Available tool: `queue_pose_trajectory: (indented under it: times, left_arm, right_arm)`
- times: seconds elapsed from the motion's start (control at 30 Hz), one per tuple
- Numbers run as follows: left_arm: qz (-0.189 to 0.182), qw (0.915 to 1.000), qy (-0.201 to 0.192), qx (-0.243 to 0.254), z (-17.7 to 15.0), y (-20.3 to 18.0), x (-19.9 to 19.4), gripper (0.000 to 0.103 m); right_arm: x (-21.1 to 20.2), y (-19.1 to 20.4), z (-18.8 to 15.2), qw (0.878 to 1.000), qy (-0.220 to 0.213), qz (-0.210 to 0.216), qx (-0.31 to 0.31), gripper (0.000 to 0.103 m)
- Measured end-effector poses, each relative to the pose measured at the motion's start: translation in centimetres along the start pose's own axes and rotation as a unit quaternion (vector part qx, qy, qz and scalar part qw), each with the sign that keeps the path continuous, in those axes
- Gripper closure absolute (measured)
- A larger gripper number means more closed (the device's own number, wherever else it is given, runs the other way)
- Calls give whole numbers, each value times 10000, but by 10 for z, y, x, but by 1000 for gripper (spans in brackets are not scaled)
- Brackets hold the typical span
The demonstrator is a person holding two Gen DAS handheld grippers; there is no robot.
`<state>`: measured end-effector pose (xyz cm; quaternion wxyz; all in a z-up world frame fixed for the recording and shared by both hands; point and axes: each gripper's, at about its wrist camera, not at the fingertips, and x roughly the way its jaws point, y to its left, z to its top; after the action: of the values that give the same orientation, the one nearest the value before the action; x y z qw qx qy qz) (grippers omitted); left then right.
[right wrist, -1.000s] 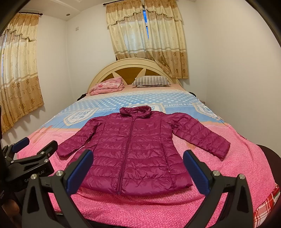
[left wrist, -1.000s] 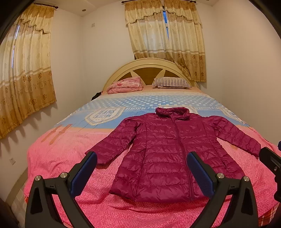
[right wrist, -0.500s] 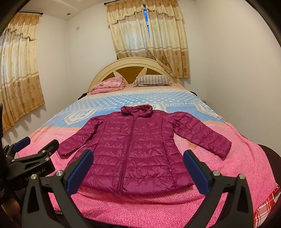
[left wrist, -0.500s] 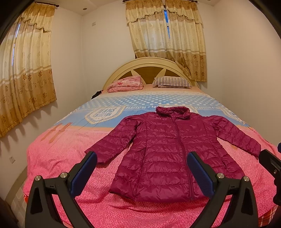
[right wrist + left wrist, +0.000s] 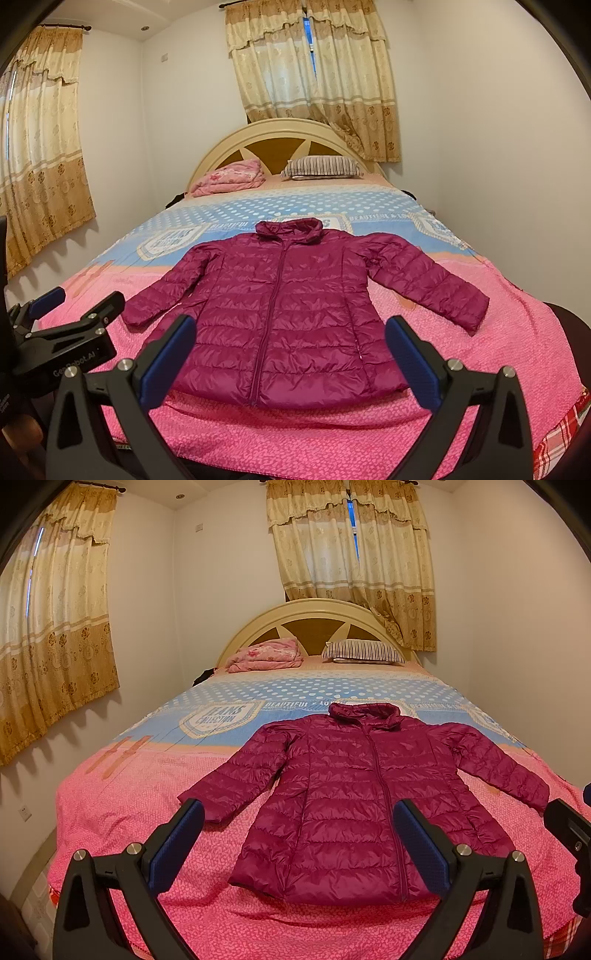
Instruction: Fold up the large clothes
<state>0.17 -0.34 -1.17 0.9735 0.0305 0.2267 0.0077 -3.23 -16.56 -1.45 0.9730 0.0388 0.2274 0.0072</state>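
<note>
A magenta quilted puffer jacket lies flat, front up and zipped, on the pink bedspread, sleeves spread outward, collar toward the headboard. It also shows in the right wrist view. My left gripper is open and empty, held above the foot of the bed near the jacket's hem. My right gripper is open and empty, also above the hem. The left gripper shows at the left edge of the right wrist view.
A folded pink blanket and a striped pillow lie by the cream headboard. Walls stand close to the bed on both sides. Curtains hang at left and behind the headboard.
Both grippers have drifted slightly; the view of the jacket has barely shifted. Nothing was grasped or moved.
</note>
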Motion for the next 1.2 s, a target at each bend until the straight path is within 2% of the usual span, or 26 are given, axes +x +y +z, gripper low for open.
queue_pose_trajectory:
  times: [1.2]
  left_arm:
    - [-26, 9998, 159, -109, -2, 4, 8, 1]
  right_arm:
    - [4, 5, -9, 10000, 57, 44, 7, 0]
